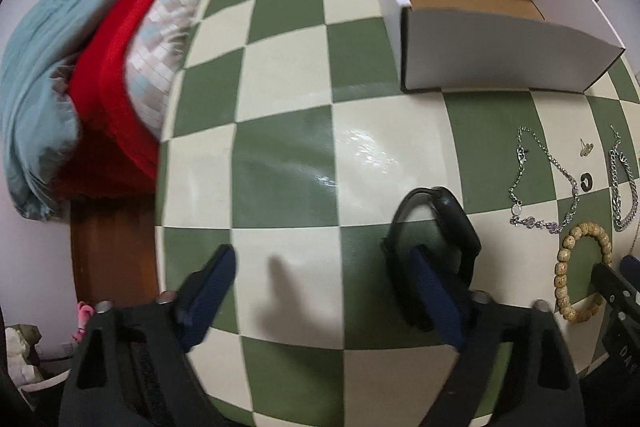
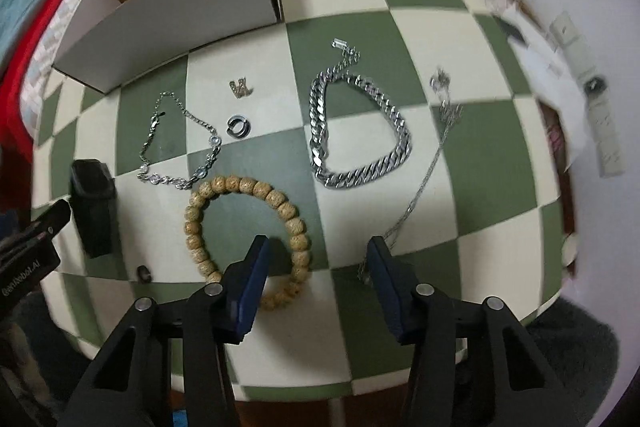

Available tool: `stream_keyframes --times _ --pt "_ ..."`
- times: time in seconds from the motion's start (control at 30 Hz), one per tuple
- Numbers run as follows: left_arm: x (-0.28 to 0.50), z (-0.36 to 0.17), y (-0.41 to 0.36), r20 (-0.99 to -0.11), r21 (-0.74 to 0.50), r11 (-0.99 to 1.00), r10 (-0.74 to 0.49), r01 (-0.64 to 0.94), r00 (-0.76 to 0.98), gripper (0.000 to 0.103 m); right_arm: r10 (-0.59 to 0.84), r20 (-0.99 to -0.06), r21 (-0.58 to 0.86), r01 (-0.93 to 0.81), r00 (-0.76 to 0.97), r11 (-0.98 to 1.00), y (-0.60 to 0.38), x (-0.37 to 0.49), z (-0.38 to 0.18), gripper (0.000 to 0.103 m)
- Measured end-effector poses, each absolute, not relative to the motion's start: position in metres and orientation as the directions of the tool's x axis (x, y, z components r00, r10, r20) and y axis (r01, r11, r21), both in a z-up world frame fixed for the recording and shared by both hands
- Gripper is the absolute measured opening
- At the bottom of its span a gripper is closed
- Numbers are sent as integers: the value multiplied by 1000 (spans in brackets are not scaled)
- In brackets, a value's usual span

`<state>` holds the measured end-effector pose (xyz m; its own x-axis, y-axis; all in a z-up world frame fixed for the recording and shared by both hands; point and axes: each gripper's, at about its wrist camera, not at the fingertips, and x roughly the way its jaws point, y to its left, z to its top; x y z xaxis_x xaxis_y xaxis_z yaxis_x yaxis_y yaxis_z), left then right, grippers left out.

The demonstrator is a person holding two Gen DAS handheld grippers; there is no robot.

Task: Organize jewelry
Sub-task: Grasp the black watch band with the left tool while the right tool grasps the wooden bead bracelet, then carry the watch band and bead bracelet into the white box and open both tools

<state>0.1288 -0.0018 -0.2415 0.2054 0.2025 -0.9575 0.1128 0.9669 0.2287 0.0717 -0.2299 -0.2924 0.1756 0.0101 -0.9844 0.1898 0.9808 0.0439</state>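
Wooden bead bracelet: flat on checkered table, right hand-held gripper straddling its near side, jaws part-open, pads not pressing.
Black smartwatch: left hand-held gripper wide, one finger at its strap, nothing gripped.
Curb chain, thin bracelet: near white box.

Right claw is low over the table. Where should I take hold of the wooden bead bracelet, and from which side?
Take the wooden bead bracelet at its near right arc, coming from above. It lies flat as an open ring, so one finger can drop inside the loop, the other outside. The right claw already straddles that arc.
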Motion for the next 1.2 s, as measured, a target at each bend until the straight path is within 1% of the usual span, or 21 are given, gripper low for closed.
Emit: stream_keyframes --times 0.03,0.07,0.1,0.13,0.17,0.2,0.27,0.3,0.37,0.4,0.47,0.67,0.93,1.2 --pt "130 -245 -2 -962 218 969 193 113 193 74 -5 -984 28 182 179 983 -227 72 -293 49" --pt "130 -248 -2 -966 205 972 182 115 184 67 -11 -984 20 175 175 984 -224 72 -295 48" --pt "129 -247 -2 -967 188 976 164 110 196 62 -23 -983 7 164 180 986 -220 72 -292 47" --pt "128 -247 -2 -968 179 978 155 110 199 59 -22 -983 7 160 184 987 -218 72 -292 45" --pt "128 -246 -2 -969 161 980 135 114 205 49 -25 -982 4 155 186 988 -216 73 -291 44" --pt "128 -246 -3 -972 142 983 115 121 207 30 -24 -982 5 153 188 988 -216 73 -290 42" --pt "128 -246 -5 -976 105 985 76 136 206 6 -24 -981 5 148 194 989 -213 71 -288 39" --pt "128 -246 -7 -974 116 983 85 141 211 6 -25 -980 4 143 199 990 -209 71 -287 37" --pt "127 -245 -7 -971 124 982 91 140 220 6 -22 -977 5 124 213 992 -203 70 -286 26" --pt "126 -245 -7 -970 123 983 91 135 224 5 -25 -976 0 119 215 993 -201 68 -285 9" --pt "124 -241 -5 -967 130 983 96 131 237 4 -31 -976 -5 121 217 993 -197 69 -284 10" --pt "114 -214 0 -957 122 985 85 120 275 3 24 -966 65 154 256 986 -213 63 -272 9" --pt "109 -167 -12 -934 77 989 27 125 357 3 72 -926 134 143 370 981 -222 60 -215 9" --pt "150 -116 -29 -897 0 990 -61 139 437 3 120 -878 177 79 464 981 -221 88 -152 9"
